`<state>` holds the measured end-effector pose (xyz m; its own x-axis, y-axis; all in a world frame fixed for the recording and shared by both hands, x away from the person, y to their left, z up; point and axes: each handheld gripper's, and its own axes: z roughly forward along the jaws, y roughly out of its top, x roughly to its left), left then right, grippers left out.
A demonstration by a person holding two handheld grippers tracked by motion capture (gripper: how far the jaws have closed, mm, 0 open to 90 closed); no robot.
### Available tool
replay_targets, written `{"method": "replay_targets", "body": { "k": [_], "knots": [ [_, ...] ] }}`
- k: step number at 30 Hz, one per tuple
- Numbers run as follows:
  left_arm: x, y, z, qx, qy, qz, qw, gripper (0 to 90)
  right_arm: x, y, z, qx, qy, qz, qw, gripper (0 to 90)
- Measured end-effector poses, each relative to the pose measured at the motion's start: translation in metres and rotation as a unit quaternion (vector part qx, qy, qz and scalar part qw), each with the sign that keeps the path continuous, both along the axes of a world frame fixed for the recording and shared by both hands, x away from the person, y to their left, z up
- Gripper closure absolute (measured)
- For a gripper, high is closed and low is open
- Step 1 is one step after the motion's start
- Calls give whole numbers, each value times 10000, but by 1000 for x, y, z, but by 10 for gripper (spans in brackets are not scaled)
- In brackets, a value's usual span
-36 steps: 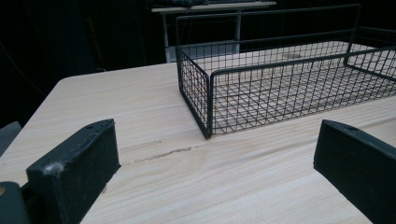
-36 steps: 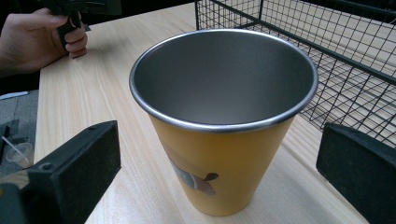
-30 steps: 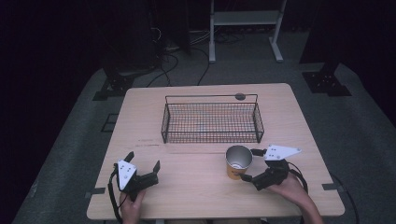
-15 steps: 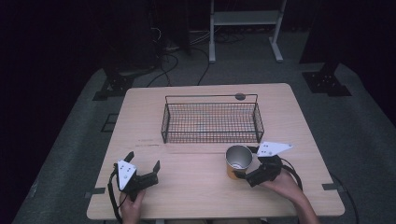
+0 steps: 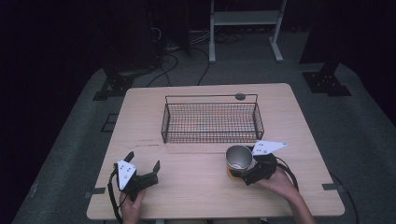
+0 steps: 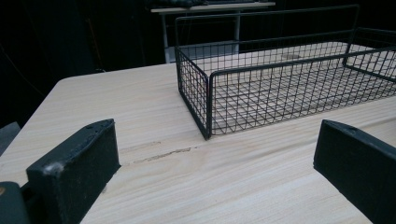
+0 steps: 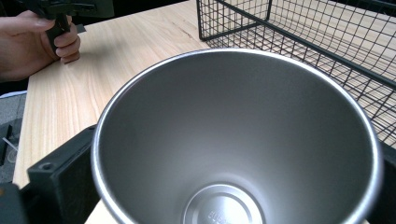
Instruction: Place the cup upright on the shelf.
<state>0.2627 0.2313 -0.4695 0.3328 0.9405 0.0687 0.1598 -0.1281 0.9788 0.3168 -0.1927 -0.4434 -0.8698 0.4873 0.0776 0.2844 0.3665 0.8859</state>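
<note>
The right hand-held gripper [image 5: 246, 171] pinches the steel cup [image 5: 238, 159]; the left hand-held gripper [image 5: 142, 164] rests spread wide.

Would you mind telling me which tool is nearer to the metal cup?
The right tool: its jaws stand on either side of the cup. The left tool sits open, far across the table near the front left corner.

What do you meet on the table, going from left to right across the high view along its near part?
left gripper → metal cup → right gripper, its jaws closed on the cup's sides.
</note>
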Motion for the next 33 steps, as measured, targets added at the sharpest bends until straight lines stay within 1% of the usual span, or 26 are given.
{"method": "replay_targets", "body": {
  "k": [7,9,14,16,24,33],
  "knots": [
    [0,0,0,-24,-6,3,10000,0,3,3,0,-47,24,-5,10000,7],
    [0,0,0,-24,-9,0,10000,0,3,3,0,-42,19,4,10000,56],
    [0,0,0,-17,-9,1,10000,0,4,2,-1,-23,39,14,10000,72],
    [0,0,0,-21,-14,0,10000,0,3,2,0,-5,18,30,10000,110],
    [0,0,0,-32,-13,-3,10000,0,3,2,1,-18,18,13,10000,111],
    [0,1,0,-35,-8,-6,10000,0,5,-2,6,82,100,42,9999,112]
  ]
}}
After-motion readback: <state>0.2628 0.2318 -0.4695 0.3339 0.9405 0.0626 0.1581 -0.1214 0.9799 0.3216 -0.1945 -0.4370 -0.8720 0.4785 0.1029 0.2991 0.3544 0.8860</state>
